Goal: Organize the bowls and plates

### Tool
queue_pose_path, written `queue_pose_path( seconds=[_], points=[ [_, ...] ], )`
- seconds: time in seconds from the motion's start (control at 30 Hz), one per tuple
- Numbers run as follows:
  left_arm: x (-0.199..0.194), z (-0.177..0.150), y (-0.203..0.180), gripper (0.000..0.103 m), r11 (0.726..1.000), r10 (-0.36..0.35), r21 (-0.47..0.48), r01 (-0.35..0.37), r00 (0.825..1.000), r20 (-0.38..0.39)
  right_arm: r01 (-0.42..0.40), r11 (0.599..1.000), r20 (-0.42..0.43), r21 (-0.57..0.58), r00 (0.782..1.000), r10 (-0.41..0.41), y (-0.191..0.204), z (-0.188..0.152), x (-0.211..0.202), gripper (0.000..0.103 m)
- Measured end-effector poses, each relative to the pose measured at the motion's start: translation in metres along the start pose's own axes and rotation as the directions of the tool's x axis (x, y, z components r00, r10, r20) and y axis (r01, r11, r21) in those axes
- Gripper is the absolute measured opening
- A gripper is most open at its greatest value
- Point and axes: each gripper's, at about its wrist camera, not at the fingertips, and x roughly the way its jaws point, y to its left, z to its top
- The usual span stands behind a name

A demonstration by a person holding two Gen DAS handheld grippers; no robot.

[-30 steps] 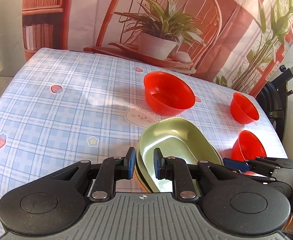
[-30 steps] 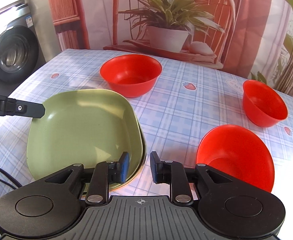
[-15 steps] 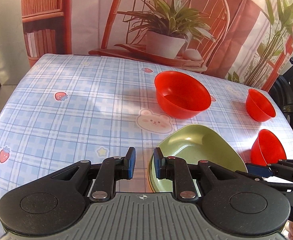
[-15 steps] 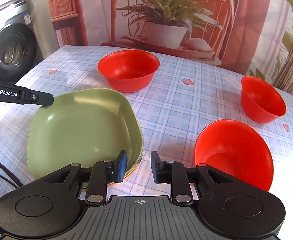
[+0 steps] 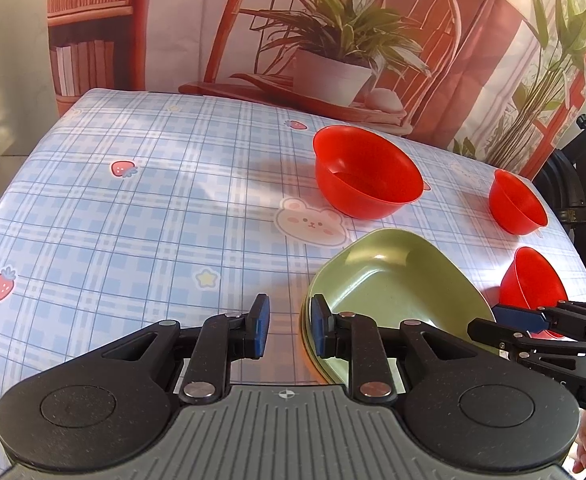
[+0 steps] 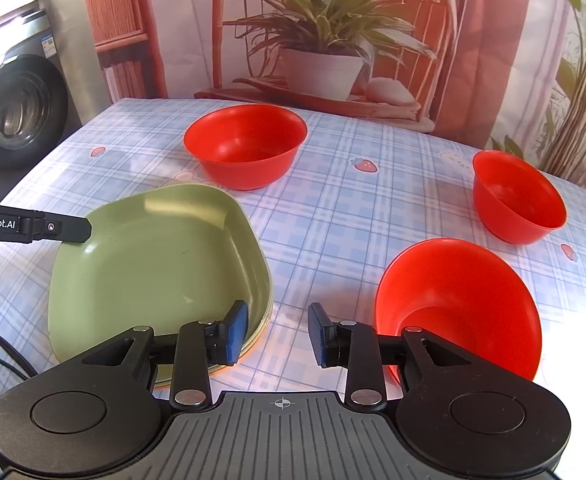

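Left wrist view shows the left gripper [image 5: 285, 326] low over the bench [image 5: 133, 216], its jaws narrow and opening with nothing between them; the rim of the green plate stack [image 5: 393, 284] sits just beside the right-hand pad, and whether it touches the pad I cannot tell. The stack lies on the checked blue cloth, with an orange edge showing beneath the green plates in the right wrist view. Right of the stack the right gripper [image 5: 505, 326] reaches in from the frame's edge. Right wrist view shows the right gripper [image 6: 279, 330] with jaws also narrow and opening, empty, its left pad over the near corner of the green plate stack [image 6: 153, 272]. The left gripper's finger tip [image 6: 69, 229] rests at the stack's far left rim. Three red bowls stand apart on the bench: a large red bowl [image 6: 245, 145] behind the stack, a far red bowl [image 6: 517, 196] at the right, and a near red bowl [image 6: 457, 304] just beside the right pad.
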Motion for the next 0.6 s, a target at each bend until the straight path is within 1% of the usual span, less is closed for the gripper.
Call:
queue_pose_path(
  seconds=[0.1, 0.43, 0.6],
  points=[
    [0.0001, -0.0009, 0.0009, 0.029, 1.000, 0.001, -0.003, -0.001, 1.000, 0.003, 0.000, 1.000, 0.002, 0.003, 1.000, 0.000, -0.0008, -0.0010, -0.0002, 0.030],
    [-0.0001, -0.0015, 0.0010, 0.030, 1.000, 0.000, -0.001, 0.000, 1.000, 0.004, 0.000, 1.000, 0.004, 0.002, 1.000, 0.000, -0.0012, -0.0015, -0.0002, 0.030],
    [0.0014, -0.0026, 0.0014, 0.032, 1.000, 0.000, -0.002, 0.000, 1.000, -0.001, -0.001, 1.000, 0.006, 0.004, 1.000, 0.001, -0.0008, -0.0016, 0.0001, 0.030]
  ],
)
